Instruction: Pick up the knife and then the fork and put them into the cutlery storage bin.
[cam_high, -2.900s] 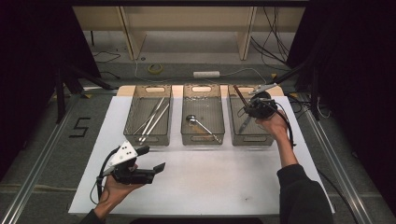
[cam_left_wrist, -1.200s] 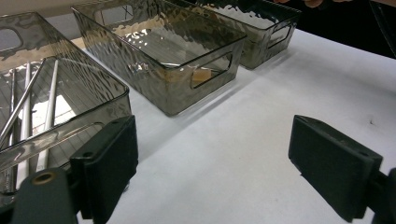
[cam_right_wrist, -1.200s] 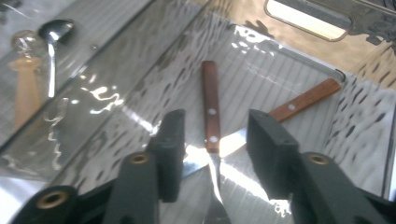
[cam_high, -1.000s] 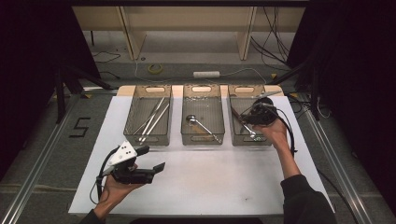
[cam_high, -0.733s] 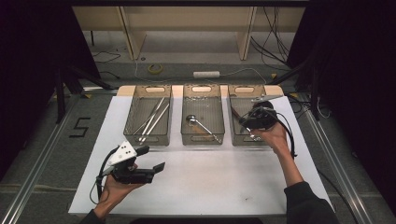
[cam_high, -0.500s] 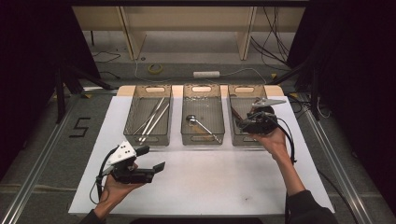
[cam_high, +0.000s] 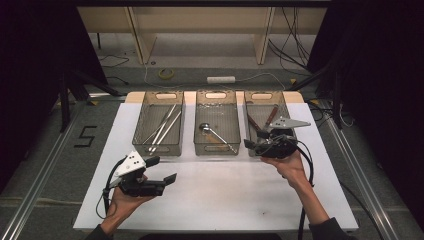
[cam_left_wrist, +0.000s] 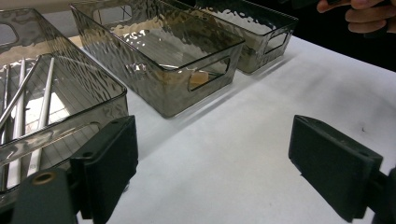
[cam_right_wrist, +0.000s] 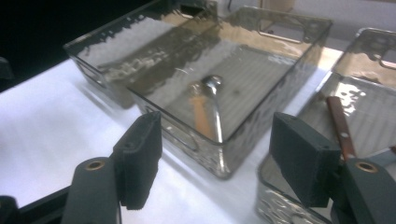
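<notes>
Three smoked clear trays stand in a row on the white sheet. The left tray (cam_high: 163, 150) holds metal rods (cam_high: 162, 125), the middle tray (cam_high: 216, 149) a metal spoon (cam_high: 212, 132), and the right tray (cam_high: 265, 95) brown-handled knives (cam_high: 271, 116). My right gripper (cam_high: 255, 139) hovers at the right tray's near-left corner. It is open, its jaws have just been opening, and nothing is between them. In the right gripper view, the gripper (cam_right_wrist: 219, 158) looks at the spoon (cam_right_wrist: 214, 95) and a knife handle (cam_right_wrist: 341, 127). My left gripper (cam_high: 162, 170) rests open and empty on the sheet.
The white sheet (cam_high: 225, 195) spreads wide in front of the trays. In the left gripper view, the rods (cam_left_wrist: 28, 107) lie in the nearest tray and a hand (cam_left_wrist: 369, 11) shows at top right. Dark floor and metal rails flank the table.
The right hand has drawn back from over the right tray's middle towards its near-left corner, and its jaws stand wider. The left hand and gripper have stayed put.
</notes>
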